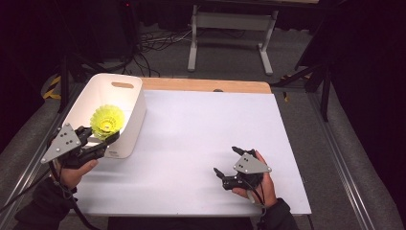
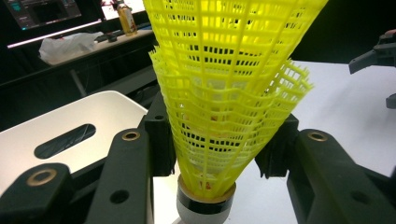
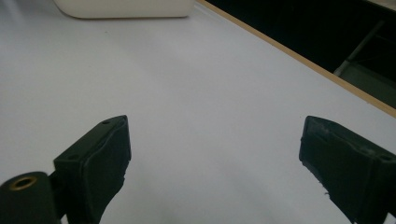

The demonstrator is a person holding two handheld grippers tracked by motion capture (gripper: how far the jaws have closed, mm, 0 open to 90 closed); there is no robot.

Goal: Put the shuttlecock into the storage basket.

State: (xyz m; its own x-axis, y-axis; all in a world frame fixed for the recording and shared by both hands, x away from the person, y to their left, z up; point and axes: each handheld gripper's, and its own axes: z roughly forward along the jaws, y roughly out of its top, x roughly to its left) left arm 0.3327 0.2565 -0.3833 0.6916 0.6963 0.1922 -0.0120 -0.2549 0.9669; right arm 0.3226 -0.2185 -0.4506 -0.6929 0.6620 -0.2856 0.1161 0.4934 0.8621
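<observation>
Left gripper view: shuttlecock (image 2: 219,107) between tool (image 2: 219,154) jaws

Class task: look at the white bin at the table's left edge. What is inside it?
Over the white bin, the left hand-held gripper grips yellow shuttlecocks. They cover part of the bin's floor; nothing shows on the visible part.

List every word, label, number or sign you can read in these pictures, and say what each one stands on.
No text can be read anywhere.
White bin: a small dark mark low on its near wall, too small to read.
Screen in the background of the left gripper view: blurred, nothing legible.
Bottle beside it: label blurred.
Yellow shuttlecock and white table sheet: no print visible.
</observation>
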